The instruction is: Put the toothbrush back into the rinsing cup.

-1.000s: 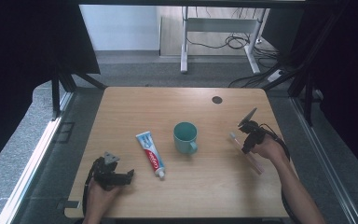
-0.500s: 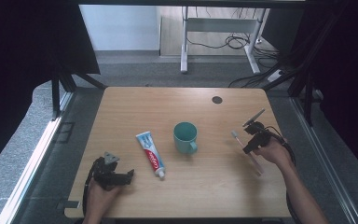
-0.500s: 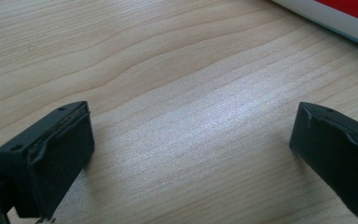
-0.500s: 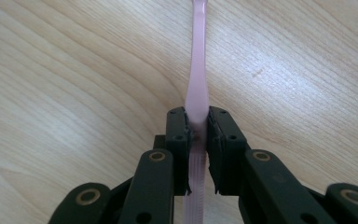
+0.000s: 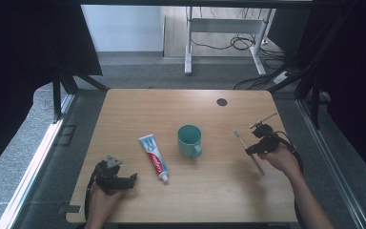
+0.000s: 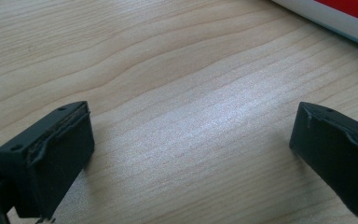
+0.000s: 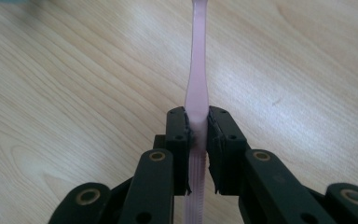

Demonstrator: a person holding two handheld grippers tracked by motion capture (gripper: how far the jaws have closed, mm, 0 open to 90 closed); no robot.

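My right gripper (image 7: 198, 135) is clamped on the pink toothbrush (image 7: 196, 88); the handle runs up between my pads and out ahead of them, over the table (image 7: 74, 93). In the high view the brush head (image 5: 237, 133) points toward the mug (image 5: 189, 140), which stands near, beyond it. My left gripper (image 6: 191, 149) rests with its jaws wide apart and nothing between them, and the toothpaste (image 5: 153, 157) lies just beyond.

One toothbrush (image 5: 248, 151), one toothpaste tube (image 5: 153, 159), one cup (image 5: 189, 140), two claws.
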